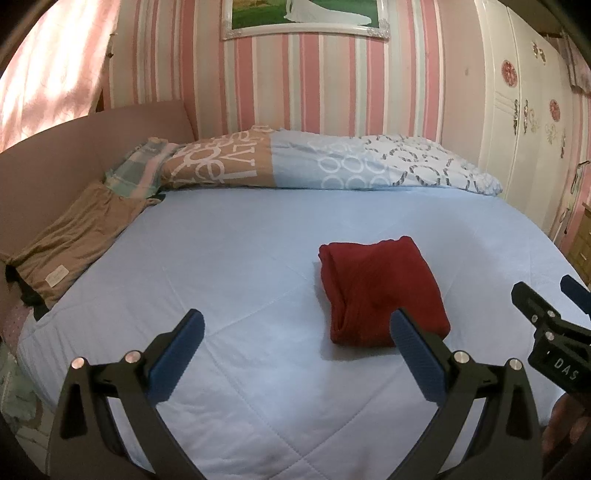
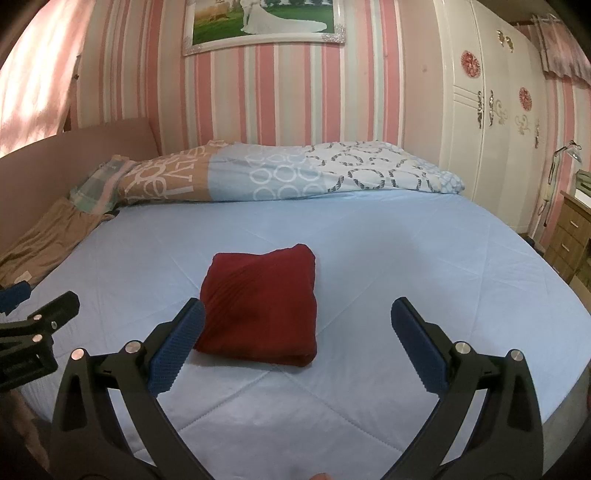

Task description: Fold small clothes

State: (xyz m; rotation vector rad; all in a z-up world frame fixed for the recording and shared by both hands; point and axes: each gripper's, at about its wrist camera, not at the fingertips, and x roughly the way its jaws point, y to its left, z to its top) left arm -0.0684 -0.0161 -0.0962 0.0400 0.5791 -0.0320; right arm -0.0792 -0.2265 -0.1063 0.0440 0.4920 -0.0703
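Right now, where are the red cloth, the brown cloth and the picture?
red cloth (image 2: 258, 302), right wrist view, middle of top.
brown cloth (image 1: 74, 240), left wrist view, middle.
picture (image 2: 258, 22), right wrist view, middle.

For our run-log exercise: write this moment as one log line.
stage: fold done | red garment: folded, flat on blue bedspread | left gripper: open, empty | right gripper: open, empty

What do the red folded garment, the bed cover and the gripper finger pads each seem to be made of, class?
Red folded garment: looks like soft matte knit, with fine ribbed lines across its top. Bed cover: probably smooth quilted cotton or a blend, pale blue with stitched diagonal seams and a slight sheen. Finger pads: seemingly blue rubber or plastic with a bumpy grip texture, on matte black arms.
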